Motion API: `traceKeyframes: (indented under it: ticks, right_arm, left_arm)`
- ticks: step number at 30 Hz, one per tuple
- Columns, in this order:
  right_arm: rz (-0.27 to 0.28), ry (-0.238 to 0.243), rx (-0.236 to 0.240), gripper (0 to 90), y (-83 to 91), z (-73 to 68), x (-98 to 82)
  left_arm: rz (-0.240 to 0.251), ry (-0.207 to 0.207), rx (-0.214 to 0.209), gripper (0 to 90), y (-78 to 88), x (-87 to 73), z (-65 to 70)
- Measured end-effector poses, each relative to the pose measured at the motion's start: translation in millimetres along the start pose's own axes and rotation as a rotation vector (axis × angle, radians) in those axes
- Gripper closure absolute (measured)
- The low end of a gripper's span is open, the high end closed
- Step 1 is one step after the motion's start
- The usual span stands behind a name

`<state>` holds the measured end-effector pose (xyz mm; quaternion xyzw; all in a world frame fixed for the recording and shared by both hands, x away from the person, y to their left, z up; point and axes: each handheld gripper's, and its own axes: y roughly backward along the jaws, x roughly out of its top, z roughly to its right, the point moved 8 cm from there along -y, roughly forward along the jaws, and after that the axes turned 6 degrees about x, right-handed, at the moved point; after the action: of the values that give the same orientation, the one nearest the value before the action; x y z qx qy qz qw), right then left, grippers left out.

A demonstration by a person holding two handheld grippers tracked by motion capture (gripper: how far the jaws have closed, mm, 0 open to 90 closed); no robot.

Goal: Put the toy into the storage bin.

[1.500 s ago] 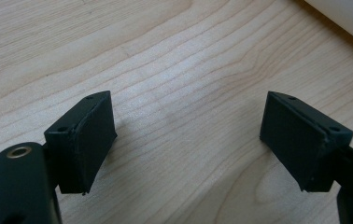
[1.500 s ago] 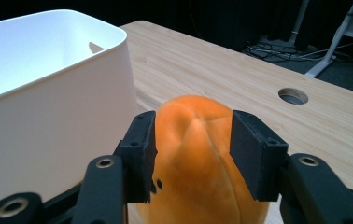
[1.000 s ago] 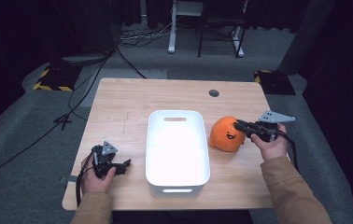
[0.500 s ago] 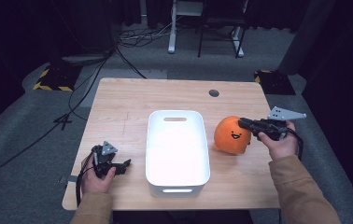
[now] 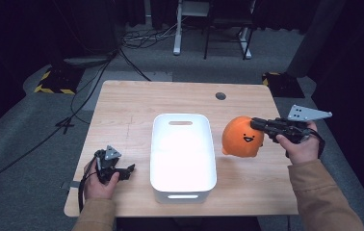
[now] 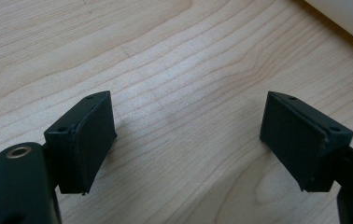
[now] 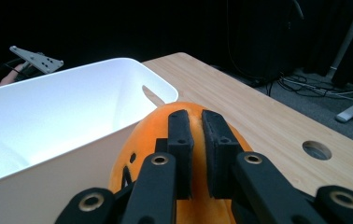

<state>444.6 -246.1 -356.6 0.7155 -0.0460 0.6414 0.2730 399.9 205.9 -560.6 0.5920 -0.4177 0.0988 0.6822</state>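
Note:
An orange round plush with a smiling face hangs just above the table, right of the white bin. My right gripper is shut on its top; in the right gripper view the jaws pinch the orange plush at the right gripper, with the bin just beyond, nothing in it. My left gripper rests on the wooden table at the front left. In the left gripper view the left gripper is open over bare wood.
A round cable hole sits at the table's back right, and the same cable hole appears in the right gripper view. Cables and desk legs lie on the dark floor beyond the far edge.
The right gripper has lifted the plush slightly and turned it, so its face now shows. The left gripper has stayed where it was.

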Motion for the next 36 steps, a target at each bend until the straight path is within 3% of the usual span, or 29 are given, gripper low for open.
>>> traceKeyframes:
  ticks: [23, 36]
  right_arm:
    - [0.058, 0.048, 0.028, 82.9, 16.2, -24.7, 44.5]
    - [0.068, 0.079, 0.049, 83.0, 10.6, -42.4, 69.0]
  left_arm:
    - [-0.005, -0.001, -0.001, 17.1, -1.1, 1.2, -0.5]
    - [-0.005, -0.002, -0.001, 17.1, -1.1, 1.1, -0.5]
